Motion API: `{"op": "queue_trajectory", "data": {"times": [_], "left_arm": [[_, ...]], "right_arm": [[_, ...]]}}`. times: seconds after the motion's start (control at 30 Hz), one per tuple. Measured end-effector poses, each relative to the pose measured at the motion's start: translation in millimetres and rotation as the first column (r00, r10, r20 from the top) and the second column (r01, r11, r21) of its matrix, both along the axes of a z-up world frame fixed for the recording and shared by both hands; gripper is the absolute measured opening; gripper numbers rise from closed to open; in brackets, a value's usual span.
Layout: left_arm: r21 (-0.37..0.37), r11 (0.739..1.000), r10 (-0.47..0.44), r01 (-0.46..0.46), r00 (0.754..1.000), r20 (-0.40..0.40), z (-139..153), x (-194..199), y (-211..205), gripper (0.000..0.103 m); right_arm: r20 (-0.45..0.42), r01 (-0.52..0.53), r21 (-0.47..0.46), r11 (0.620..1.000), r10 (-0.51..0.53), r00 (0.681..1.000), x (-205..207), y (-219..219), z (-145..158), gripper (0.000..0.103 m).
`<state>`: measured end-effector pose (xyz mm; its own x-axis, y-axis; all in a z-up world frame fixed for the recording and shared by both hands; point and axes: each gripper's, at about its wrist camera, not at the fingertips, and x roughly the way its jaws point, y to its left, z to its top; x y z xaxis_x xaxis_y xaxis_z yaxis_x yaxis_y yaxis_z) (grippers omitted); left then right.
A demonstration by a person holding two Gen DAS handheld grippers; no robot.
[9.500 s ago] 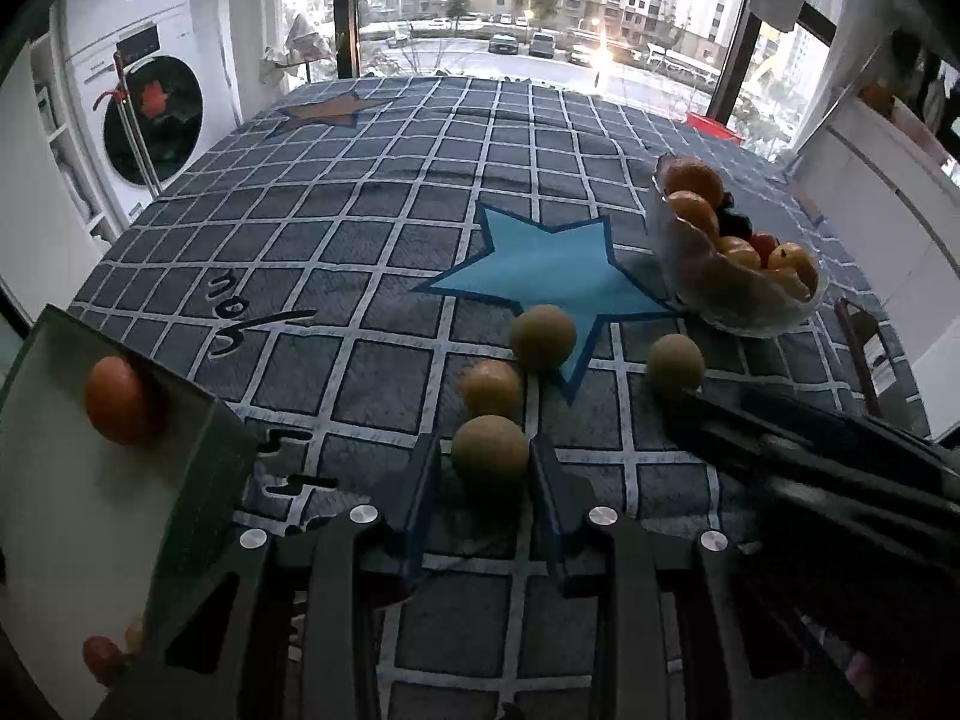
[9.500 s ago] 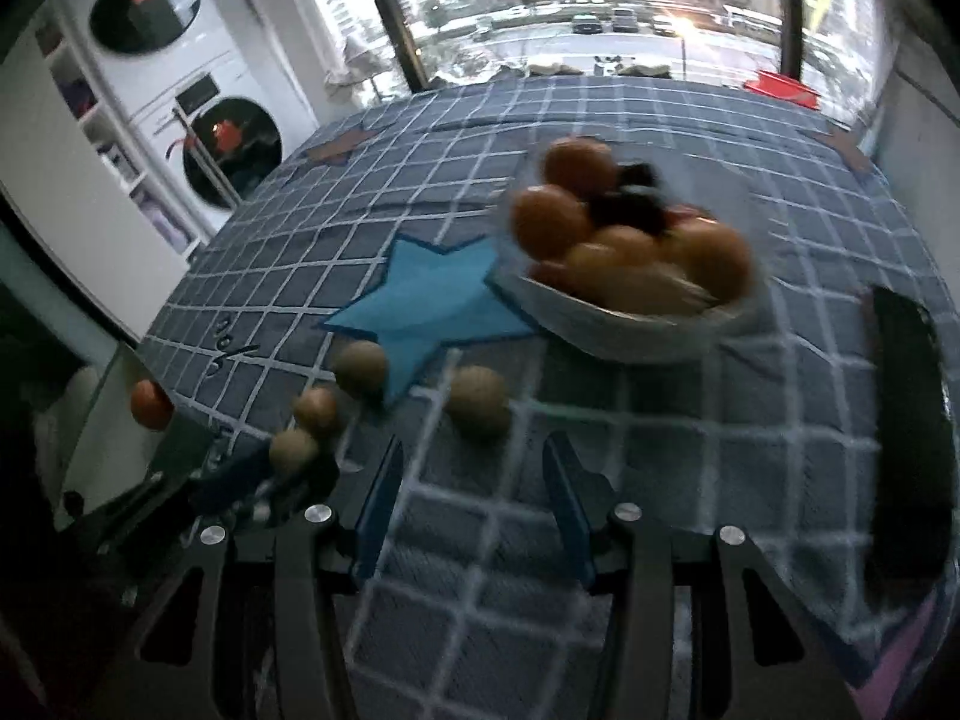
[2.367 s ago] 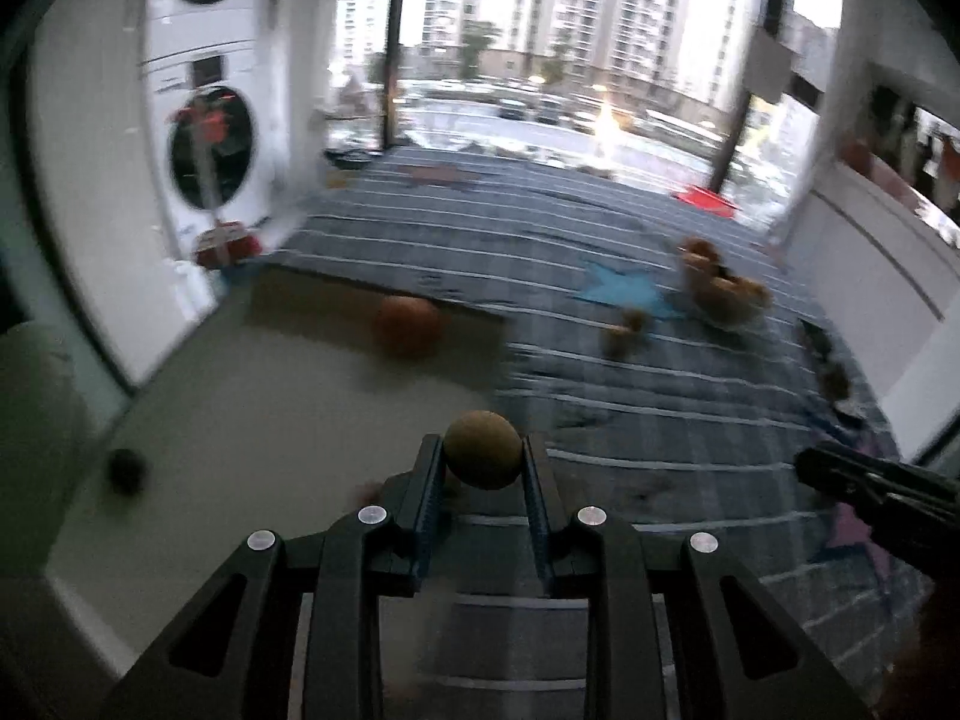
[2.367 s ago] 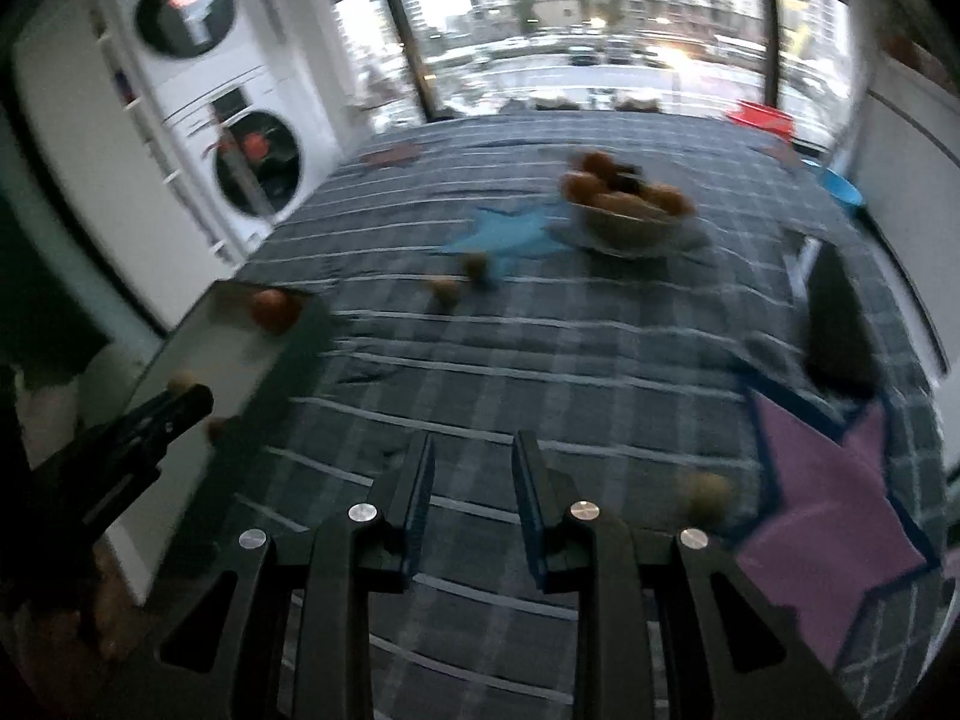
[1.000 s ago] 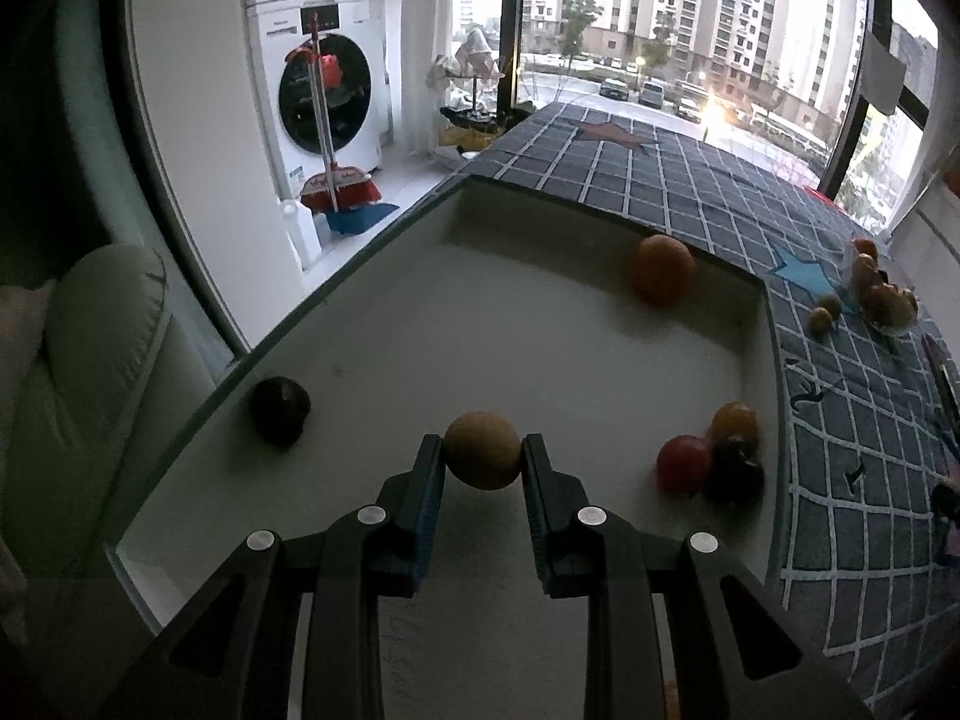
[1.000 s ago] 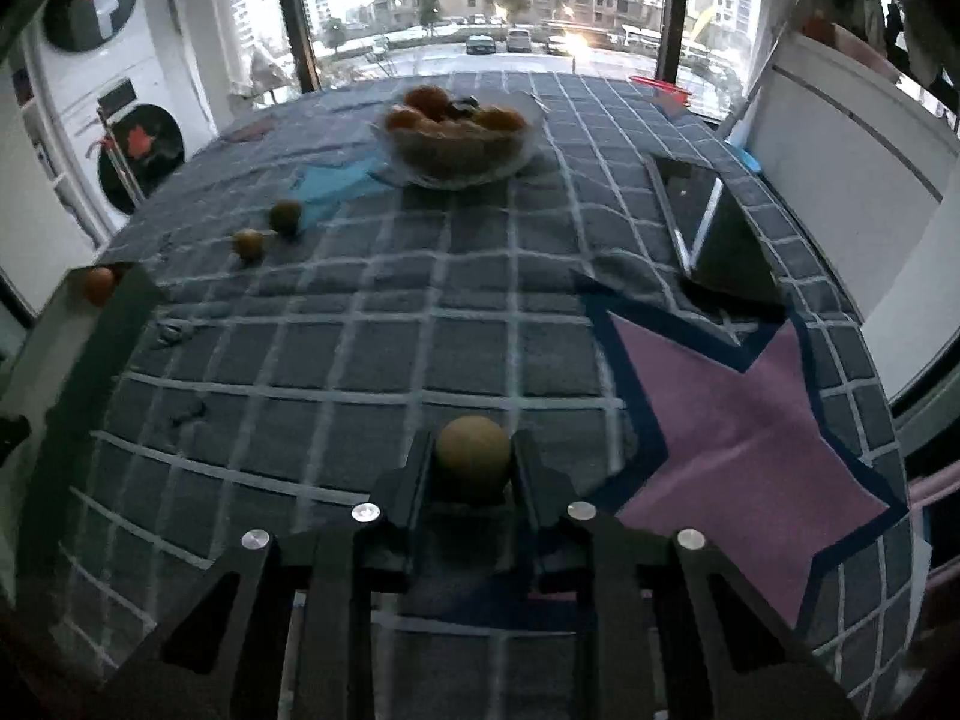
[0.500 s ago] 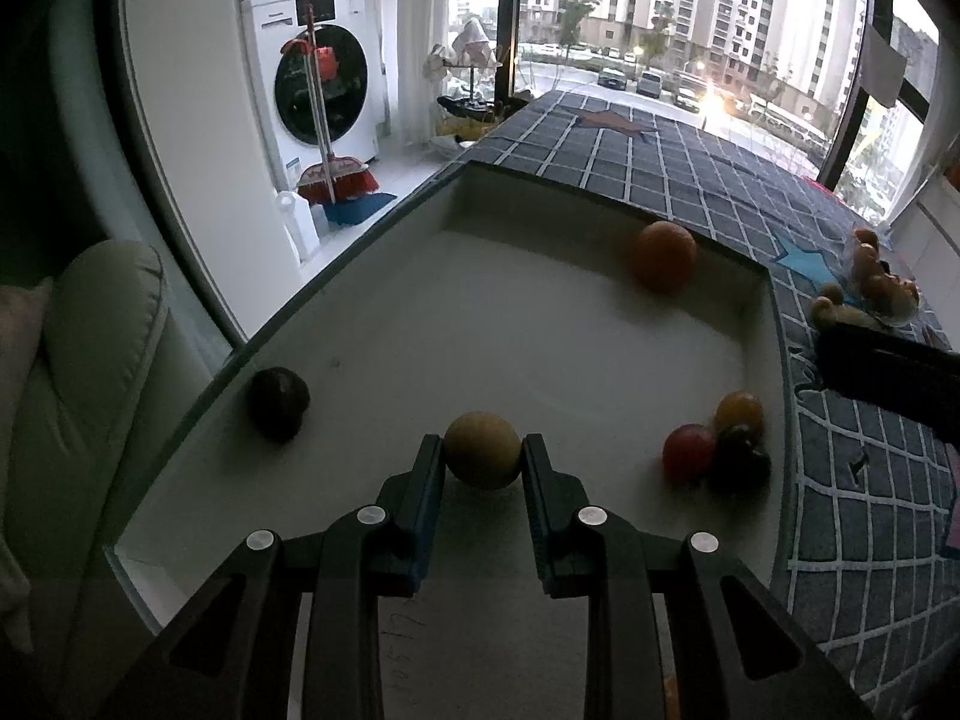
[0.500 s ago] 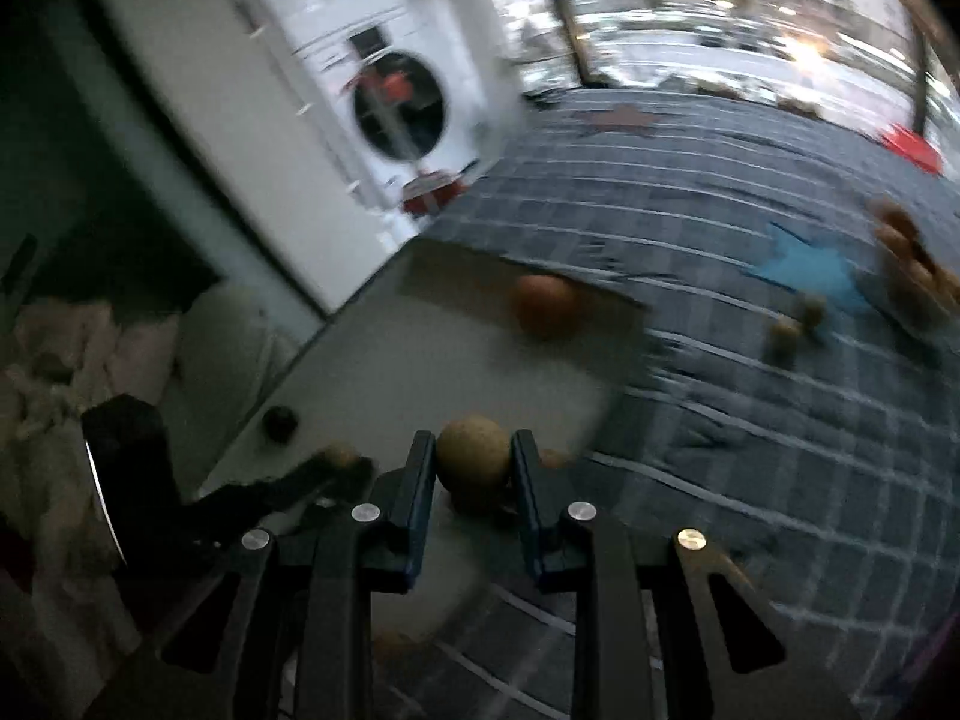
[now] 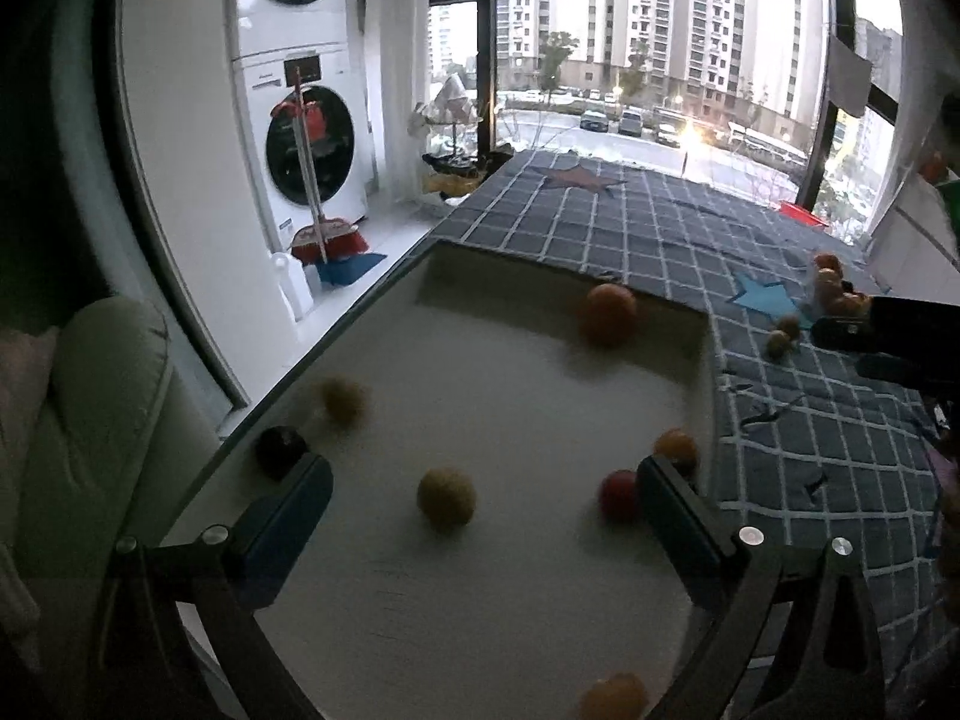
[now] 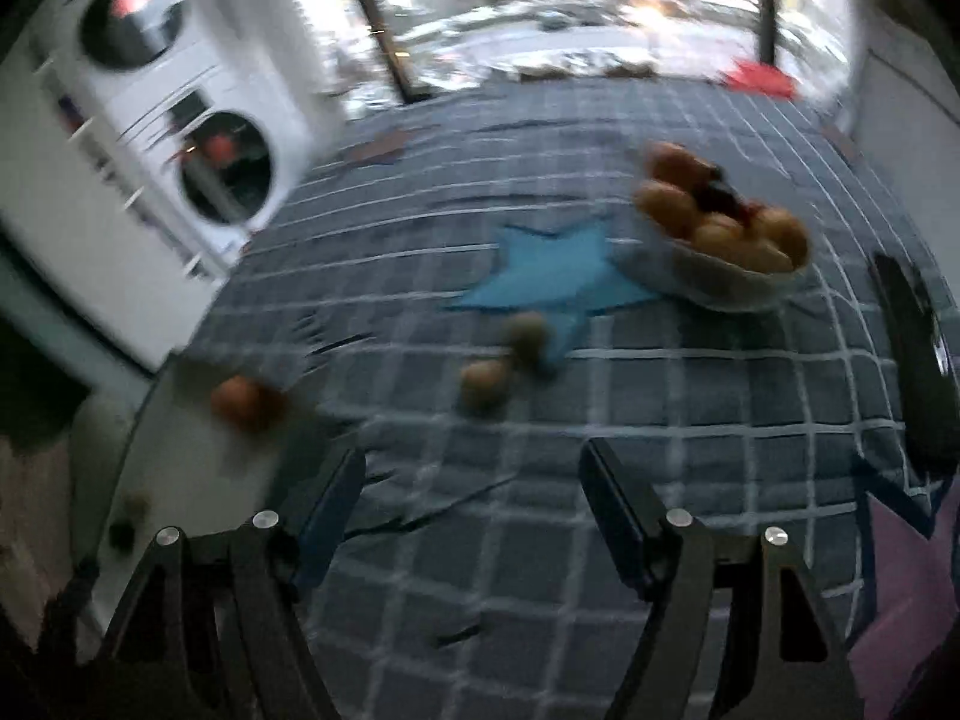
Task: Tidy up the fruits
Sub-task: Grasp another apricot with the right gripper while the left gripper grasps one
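Two loose fruits (image 10: 504, 363) lay on the cloth ahead of your R gripper (image 10: 471, 495), jaws just opened, empty; L gripper (image 9: 480, 495) wide too, its fruit (image 9: 446, 496) in the tray (image 9: 540, 588); R was nearer.

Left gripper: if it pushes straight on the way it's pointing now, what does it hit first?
Most likely the yellow-brown fruit lying free on the white tray floor, between the open left gripper fingers, whose jaws have just been opening. Depth is unclear; it could meet bare tray floor beside the fruit instead.

No readable text, labels, brands or numbers anywhere; washing machine (image 9: 312, 138) panel too blurred.
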<state>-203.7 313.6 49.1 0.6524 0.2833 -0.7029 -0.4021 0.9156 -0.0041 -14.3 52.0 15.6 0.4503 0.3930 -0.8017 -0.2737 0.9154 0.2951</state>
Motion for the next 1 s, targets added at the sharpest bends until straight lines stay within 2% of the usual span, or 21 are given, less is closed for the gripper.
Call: {"op": "queue_trajectory", "data": {"times": [0.07, 0.37, 0.4, 0.43, 0.47, 0.6, 0.67, 0.8, 0.9, 1.0], "left_arm": [[0.014, 1.0, -0.018, 0.018, 1.0, 0.002, 3.0, 0.9, -7.0, 0.102], [0.045, 0.995, -0.092, 0.093, 0.996, -0.014, 13.8, 5.5, -31.5, 0.102], [0.047, 0.994, -0.101, 0.102, 0.995, -0.015, 16.3, 7.9, -34.2, 0.102], [0.049, 0.993, -0.107, 0.107, 0.994, -0.014, 18.0, 9.1, -36.4, 0.102], [0.053, 0.992, -0.116, 0.117, 0.993, -0.012, 20.6, 11.3, -39.6, 0.102], [0.072, 0.983, -0.165, 0.166, 0.986, -0.015, 31.0, 27.0, -57.3, 0.102], [0.072, 0.978, -0.194, 0.195, 0.981, -0.014, 36.6, 37.4, -67.5, 0.102], [0.066, 0.962, -0.264, 0.264, 0.964, -0.019, 42.8, 66.2, -98.8, 0.102], [0.056, 0.95, -0.304, 0.307, 0.951, -0.046, 37.4, 98.1, -126.9, 0.102], [0.058, 0.95, -0.301, 0.307, 0.949, -0.093, 21.5, 134.2, -148.3, 0.101]], "right_arm": [[-0.013, 0.031, -0.001, 1.0, -0.031, 0.999, 20.0, -3.1, -7.1, 0.075], [-0.011, 0.037, -0.04, 0.999, -0.038, 0.999, 68.0, 25.5, -30.2, 0.049], [-0.016, 0.039, -0.054, 0.998, -0.04, 0.999, 71.2, 27.2, -34.1, 0.045], [0.004, 0.043, -0.067, 0.997, -0.043, 0.999, 72.0, 29.6, -34.3, 0.033], [0.001, 0.036, -0.076, 0.996, -0.036, 0.999, 73.1, 30.7, -35.2, 0.029], [0.014, 0.039, -0.054, 0.998, -0.038, 0.999, 66.1, 15.8, -31.8, 0.029], [0.007, 0.031, 0.008, 0.999, -0.031, 0.999, 59.1, -4.2, -27.1, 0.029], [0.02, 0.034, 0.039, 0.999, -0.035, 0.999, 34.7, -47.2, -20.6, 0.029], [0.016, 0.061, 0.058, 0.996, -0.063, 0.998, 9.5, -87.3, -21.8, 0.029], [0.021, 0.094, 0.063, 0.994, -0.096, 0.995, -18.3, -122.1, -26.1, 0.029]]}}
